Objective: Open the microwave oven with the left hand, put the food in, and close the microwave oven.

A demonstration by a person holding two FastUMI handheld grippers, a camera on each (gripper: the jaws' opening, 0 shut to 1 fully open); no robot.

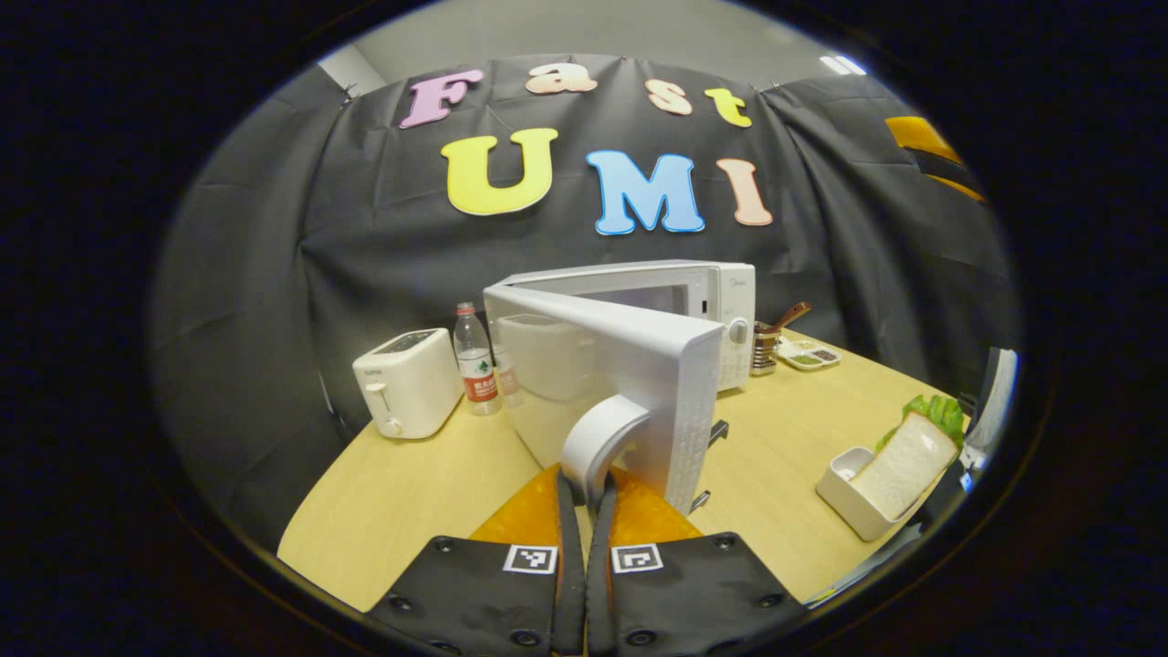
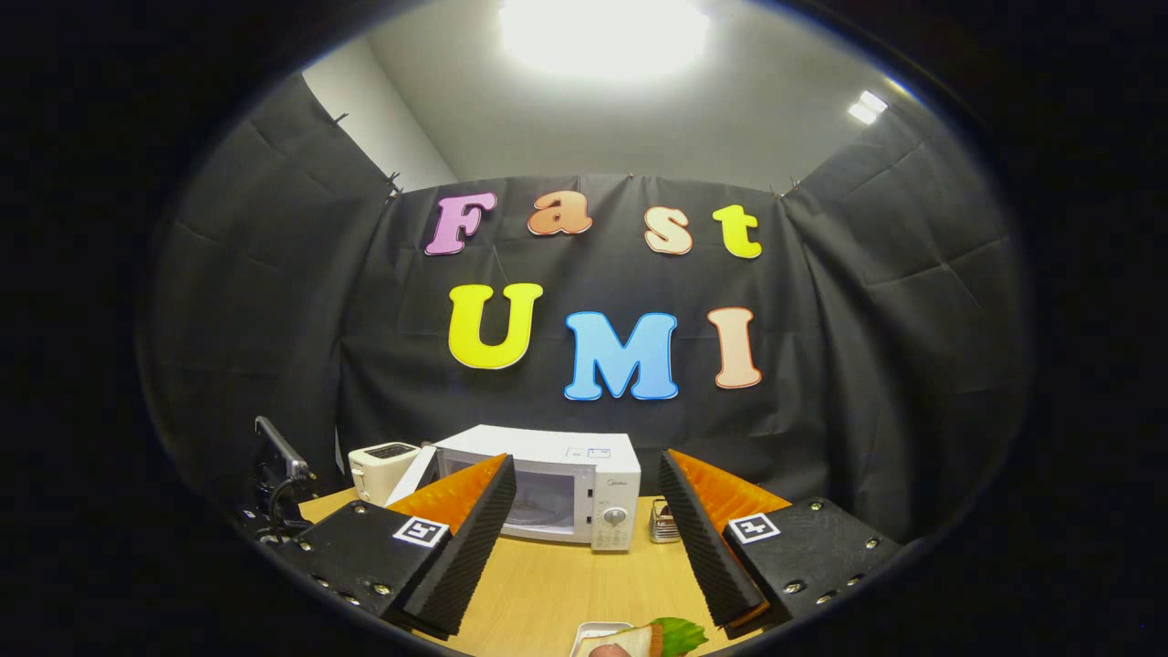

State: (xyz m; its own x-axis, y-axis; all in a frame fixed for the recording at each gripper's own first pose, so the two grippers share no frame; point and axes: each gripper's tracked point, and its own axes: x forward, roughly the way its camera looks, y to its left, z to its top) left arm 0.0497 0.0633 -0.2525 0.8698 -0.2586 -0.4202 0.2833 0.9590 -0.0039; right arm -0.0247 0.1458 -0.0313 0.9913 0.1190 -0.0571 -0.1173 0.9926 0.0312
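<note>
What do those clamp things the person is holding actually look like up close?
Each is a two-finger tool. The left gripper and right gripper have chunky black bodies with visible screws and a small black-and-white square marker on each half. The fingers are orange wedges faced with black ribbed pads.

left gripper [image 1: 584, 488] pinched on microwave door handle [image 1: 598, 438], door [image 1: 630, 383] swung partway open; microwave [image 1: 675, 301] behind; toaster [image 1: 408, 381] and water bottle [image 1: 474, 360] at left; sandwich [image 1: 908, 456] in white tray [image 1: 844, 497] at right, on wooden table [image 1: 401, 493]
</note>
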